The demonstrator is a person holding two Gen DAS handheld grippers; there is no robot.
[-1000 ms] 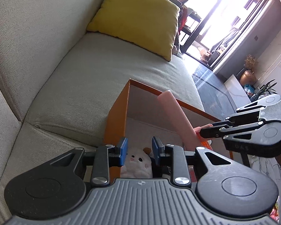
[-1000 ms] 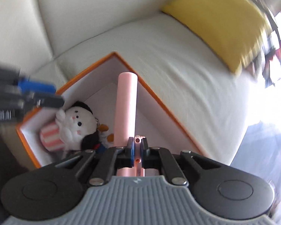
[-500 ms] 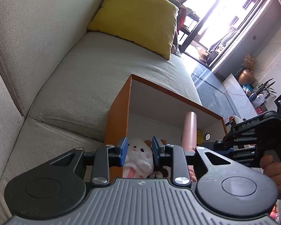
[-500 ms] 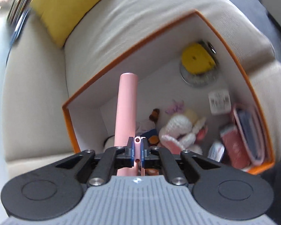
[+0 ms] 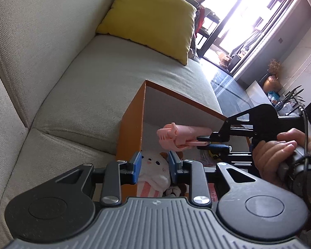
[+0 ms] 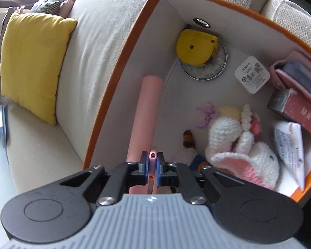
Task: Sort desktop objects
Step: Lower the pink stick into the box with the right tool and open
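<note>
An orange box (image 5: 132, 124) with white inner walls (image 6: 122, 62) stands on a beige sofa. My right gripper (image 6: 152, 159) is shut on a thin tab of a pink cylinder (image 6: 149, 108), which reaches down into the box along its left wall. In the left wrist view the right gripper (image 5: 205, 143), held by a hand, carries the pink cylinder (image 5: 182, 134) level, just inside the box's rim. My left gripper (image 5: 154, 165) hangs open over the near corner of the box. A white plush toy (image 5: 153, 172) with a striped body shows through its gap, lying in the box below.
A yellow cushion (image 5: 151, 18) leans on the sofa back beyond the box. In the box lie a yellow item on a round mirror (image 6: 194, 47), a white charger (image 6: 252, 74), a crocheted white bunny (image 6: 238, 141), a pink wallet (image 6: 296, 76) and a red carton (image 6: 300, 112).
The right gripper has rolled over and sunk into the box, bringing the pink cylinder from upright above the rim to low beside the wall. The left gripper has stayed put.
</note>
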